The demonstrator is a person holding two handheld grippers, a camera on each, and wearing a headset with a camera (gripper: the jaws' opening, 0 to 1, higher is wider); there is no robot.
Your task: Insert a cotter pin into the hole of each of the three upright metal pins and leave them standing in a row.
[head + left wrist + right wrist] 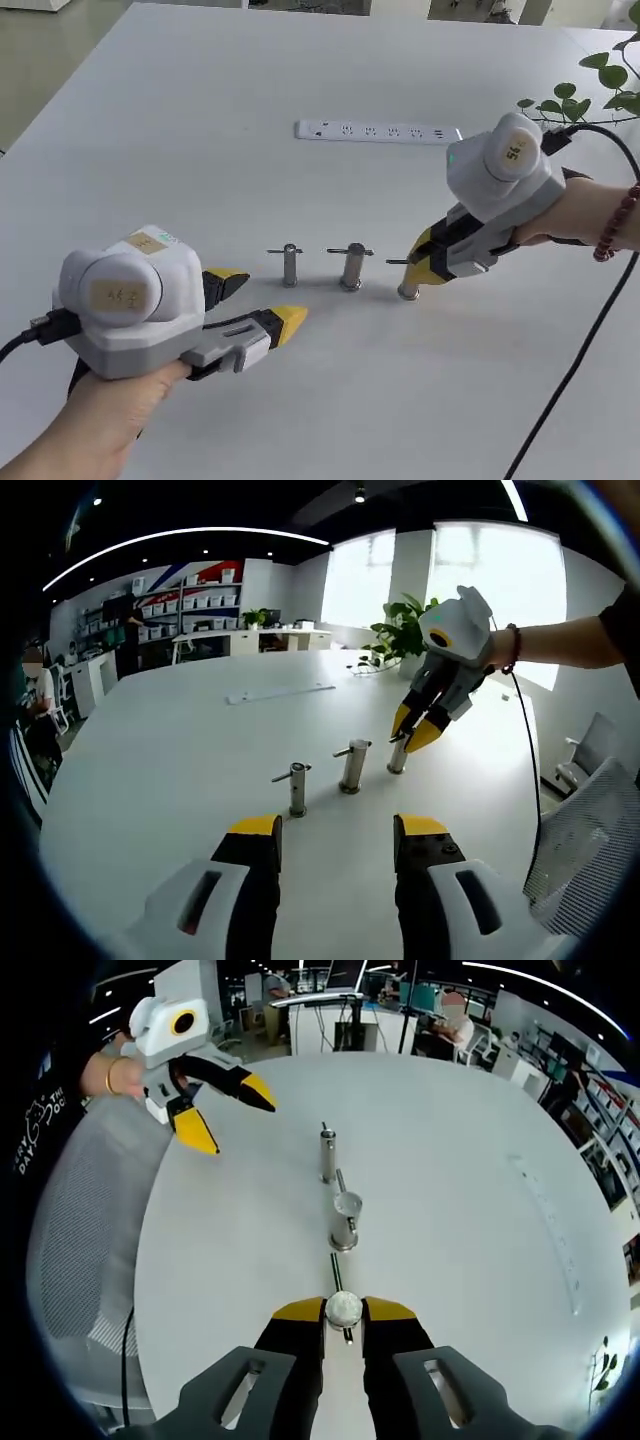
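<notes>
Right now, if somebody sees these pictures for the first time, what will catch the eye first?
Three upright metal pins stand in a row in the middle of the white table, each with a thin cotter pin across its top. The right gripper has its jaws on either side of the head of the end pin, while the left gripper hovers open near the other end of the row.
</notes>
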